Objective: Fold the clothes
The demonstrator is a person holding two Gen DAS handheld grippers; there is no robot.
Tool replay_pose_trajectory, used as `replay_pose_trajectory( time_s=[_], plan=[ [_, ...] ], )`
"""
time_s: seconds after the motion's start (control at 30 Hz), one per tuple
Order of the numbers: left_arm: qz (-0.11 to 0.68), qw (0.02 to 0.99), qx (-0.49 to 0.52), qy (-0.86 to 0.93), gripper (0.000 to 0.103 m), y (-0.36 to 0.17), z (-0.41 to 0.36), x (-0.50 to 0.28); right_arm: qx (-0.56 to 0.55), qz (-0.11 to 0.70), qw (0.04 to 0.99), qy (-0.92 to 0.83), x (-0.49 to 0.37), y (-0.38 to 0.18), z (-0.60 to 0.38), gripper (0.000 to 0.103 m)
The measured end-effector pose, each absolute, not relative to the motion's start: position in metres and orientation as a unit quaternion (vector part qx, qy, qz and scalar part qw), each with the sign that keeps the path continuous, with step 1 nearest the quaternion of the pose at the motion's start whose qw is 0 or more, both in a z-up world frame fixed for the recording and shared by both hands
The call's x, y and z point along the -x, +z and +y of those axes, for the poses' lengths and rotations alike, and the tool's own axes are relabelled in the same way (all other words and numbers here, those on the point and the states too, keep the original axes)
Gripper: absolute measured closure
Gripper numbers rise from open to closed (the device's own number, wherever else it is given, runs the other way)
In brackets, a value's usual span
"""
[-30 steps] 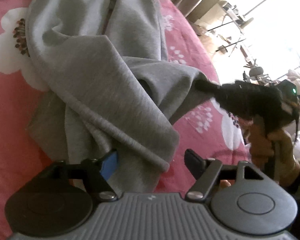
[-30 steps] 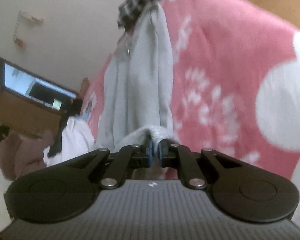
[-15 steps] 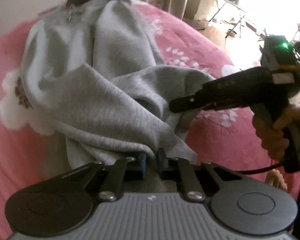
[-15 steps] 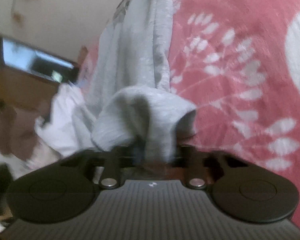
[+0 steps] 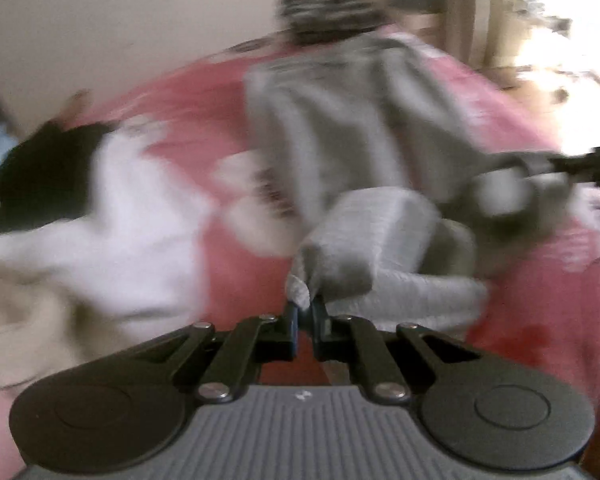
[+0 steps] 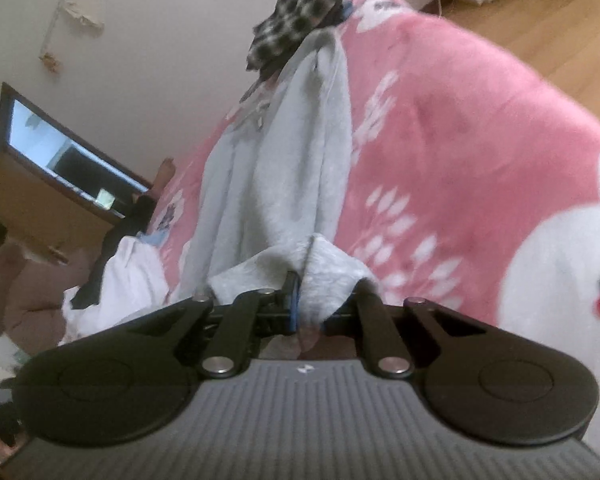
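Pink fleece bedspread with white flower print [image 6: 460, 152] covers the bed on which a grey sweatshirt-knit garment [image 6: 284, 168] lies stretched lengthways, its far end running up toward a black-and-white checked cloth [image 6: 296, 28] at the wall and its near end lifted off the cover. Both tools have a hold of that near end: the left gripper [image 5: 305, 316] has its jaws pinched narrow on a ribbed grey hem, and the right gripper [image 6: 306, 304] is closed over a bunched fold of the same grey knit, which drapes across and hides one finger. The left view is smeared by motion, so the exact lie of the cloth between the two holds cannot be told. By the look of it, a fold of the near end is in hand; done well, it would call for both pinches to travel level and together, the hem taut between them, so the edge lands square on the body rather than in a twist. Slack knit sagging under the left hold could drag and wrinkle. Beside the garment on the bed lies a crumpled white garment with a black part [image 6: 112, 276], close enough to be caught up; an open laptop with a lit screen [image 6: 68, 152] stands beyond the bed.
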State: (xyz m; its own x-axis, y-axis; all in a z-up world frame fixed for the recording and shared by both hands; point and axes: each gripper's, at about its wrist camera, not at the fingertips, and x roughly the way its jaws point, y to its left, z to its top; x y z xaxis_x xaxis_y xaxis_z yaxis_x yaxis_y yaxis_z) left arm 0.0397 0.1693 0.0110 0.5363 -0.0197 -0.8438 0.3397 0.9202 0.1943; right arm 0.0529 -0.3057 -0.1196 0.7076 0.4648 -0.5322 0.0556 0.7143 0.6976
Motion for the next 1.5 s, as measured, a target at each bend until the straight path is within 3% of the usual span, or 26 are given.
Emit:
replay_pose_trajectory(
  time_s=[0.23, 0.33, 0.47, 0.57, 0.73, 0.9, 1.0, 1.07, 1.2, 1.3, 1.37, 1.4, 1.47, 1.5],
  plan=[
    [0.494, 0.856, -0.148, -0.041, 0.080, 0.006, 0.210, -0.059, -0.369, 0.380, 0.844, 0.087, -0.042, -0.129, -0.334, 0.094],
    [0.474, 0.866, -0.158, -0.028, 0.050, 0.018, 0.212, -0.057, -0.381, 0.397, 0.831, 0.087, -0.036, -0.137, -0.341, 0.092],
    [0.416, 0.889, -0.187, -0.044, 0.045, 0.045, 0.187, -0.040, -0.418, 0.406, 0.808, 0.083, -0.023, -0.143, -0.354, 0.084],
    [0.401, 0.893, -0.169, -0.115, 0.042, 0.051, 0.160, -0.036, -0.439, 0.405, 0.798, 0.080, -0.015, -0.147, -0.359, 0.071],
    [0.400, 0.855, -0.171, -0.283, 0.028, 0.012, 0.081, -0.029, -0.475, 0.402, 0.779, 0.077, -0.012, -0.157, -0.364, 0.060],
    [0.437, 0.787, -0.189, -0.393, 0.027, -0.060, -0.001, -0.021, -0.486, 0.409, 0.769, 0.076, -0.009, -0.158, -0.362, 0.056],
    [0.412, 0.770, -0.200, -0.444, 0.027, -0.086, -0.028, -0.006, -0.479, 0.414, 0.770, 0.082, -0.008, -0.156, -0.359, 0.054],
    [0.389, 0.769, -0.212, -0.462, 0.021, -0.100, -0.041, 0.001, -0.475, 0.419, 0.769, 0.087, -0.008, -0.156, -0.357, 0.053],
    [0.374, 0.775, -0.237, -0.451, 0.023, -0.122, -0.059, 0.007, -0.462, 0.438, 0.766, 0.094, -0.017, -0.160, -0.347, 0.052],
    [0.354, 0.781, -0.256, -0.446, 0.032, -0.131, -0.066, 0.015, -0.428, 0.458, 0.772, 0.105, -0.031, -0.160, -0.333, 0.052],
    [0.341, 0.786, -0.260, -0.445, 0.046, -0.135, -0.072, 0.021, -0.405, 0.467, 0.779, 0.108, -0.039, -0.160, -0.323, 0.053],
    [0.339, 0.787, -0.258, -0.445, 0.050, -0.136, -0.073, 0.023, -0.392, 0.469, 0.784, 0.107, -0.042, -0.159, -0.318, 0.056],
    [0.342, 0.789, -0.249, -0.446, 0.076, -0.134, -0.073, 0.026, -0.367, 0.472, 0.795, 0.103, -0.046, -0.157, -0.308, 0.073],
    [0.347, 0.787, -0.244, -0.448, 0.079, -0.131, -0.072, 0.027, -0.353, 0.473, 0.801, 0.102, -0.046, -0.156, -0.305, 0.085]
  ],
)
